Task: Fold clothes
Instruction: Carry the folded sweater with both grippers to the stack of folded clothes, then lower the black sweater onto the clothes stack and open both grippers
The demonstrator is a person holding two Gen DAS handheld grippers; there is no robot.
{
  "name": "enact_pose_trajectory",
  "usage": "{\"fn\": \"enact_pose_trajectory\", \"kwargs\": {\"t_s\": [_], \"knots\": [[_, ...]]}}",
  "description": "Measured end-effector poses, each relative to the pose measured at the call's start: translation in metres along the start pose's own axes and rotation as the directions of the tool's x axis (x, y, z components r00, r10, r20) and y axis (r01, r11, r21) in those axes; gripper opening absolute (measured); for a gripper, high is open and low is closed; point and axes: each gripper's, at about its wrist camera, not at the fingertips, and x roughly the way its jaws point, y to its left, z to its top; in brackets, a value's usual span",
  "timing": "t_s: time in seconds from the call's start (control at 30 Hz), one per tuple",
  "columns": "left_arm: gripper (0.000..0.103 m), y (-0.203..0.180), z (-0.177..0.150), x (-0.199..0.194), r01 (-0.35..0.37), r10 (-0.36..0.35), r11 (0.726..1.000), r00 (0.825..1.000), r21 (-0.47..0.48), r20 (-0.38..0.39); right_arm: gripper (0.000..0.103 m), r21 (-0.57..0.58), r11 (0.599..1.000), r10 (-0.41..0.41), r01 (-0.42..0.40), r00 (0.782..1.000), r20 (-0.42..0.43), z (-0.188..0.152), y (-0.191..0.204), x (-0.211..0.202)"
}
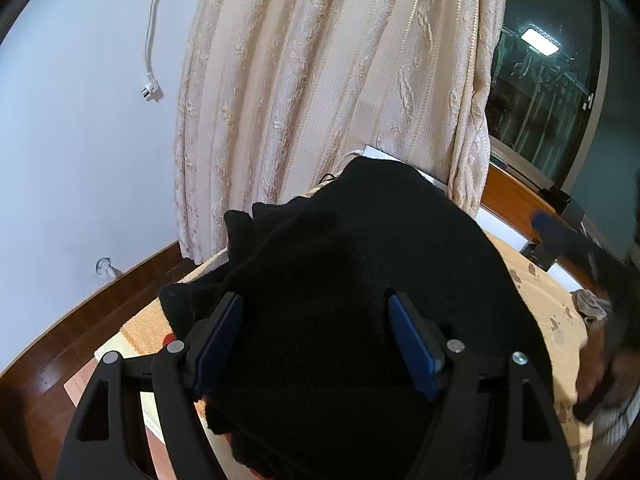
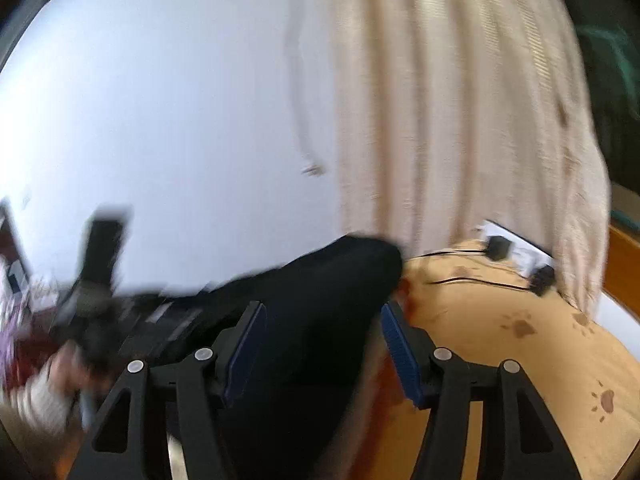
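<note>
Beige paw-print bedding (image 1: pixel 560 320) carries the bunched black knit garment (image 1: pixel 340 260) under both wide-open tongs — left gripper (image 1: pixel 316 340), right gripper (image 2: pixel 322 350) — so folding looks barely begun, and next I'd pinch two edges and spread it.

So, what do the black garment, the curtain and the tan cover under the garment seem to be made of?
Black garment: probably a knit, matte; a fine ribbed texture shows.
Curtain: woven cream fabric with a slight sheen, likely jacquard; raised floral patterns and stripes show.
Tan cover: soft, matte, perhaps fleece; paw prints are printed on it, but blur hides the weave.
</note>
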Motion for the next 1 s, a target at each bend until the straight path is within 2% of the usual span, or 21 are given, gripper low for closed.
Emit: {"fn": "enact_pose_trajectory", "kwargs": {"t_s": [0.07, 0.23, 0.4, 0.57, 0.73, 1.0], "knots": [[0.079, -0.002, -0.001, 0.003, -0.003, 0.003, 1.0, 1.0, 0.002, 0.002, 0.062, 0.054, 0.998, -0.019, 0.019, 1.0, -0.003, 0.016, -0.015, 0.013], [0.08, -0.004, -0.007, 0.004, -0.018, 0.017, 1.0, 1.0, 0.017, 0.023, 0.062, -0.004, 0.998, 0.056, -0.057, 0.992, -0.114, 0.029, -0.002, 0.076], [0.082, -0.004, -0.011, 0.008, -0.028, 0.027, 0.999, 0.998, 0.029, 0.049, 0.062, -0.083, 0.995, 0.037, -0.06, 0.967, -0.253, 0.011, 0.009, 0.128], [0.086, -0.009, -0.008, 0.019, -0.054, 0.052, 0.998, 0.996, 0.03, 0.066, 0.064, -0.022, 0.996, 0.073, -0.085, 0.947, -0.312, 0.003, -0.013, 0.151], [0.091, -0.011, -0.009, 0.025, -0.076, 0.072, 0.996, 0.995, 0.048, 0.073, 0.066, -0.022, 0.997, 0.057, -0.067, 0.949, -0.309, 0.0, -0.012, 0.151], [0.091, -0.015, -0.014, 0.02, -0.089, 0.085, 0.994, 0.994, 0.058, 0.068, 0.068, -0.023, 0.999, 0.033, -0.04, 0.971, -0.238, 0.006, -0.009, 0.124]]}}
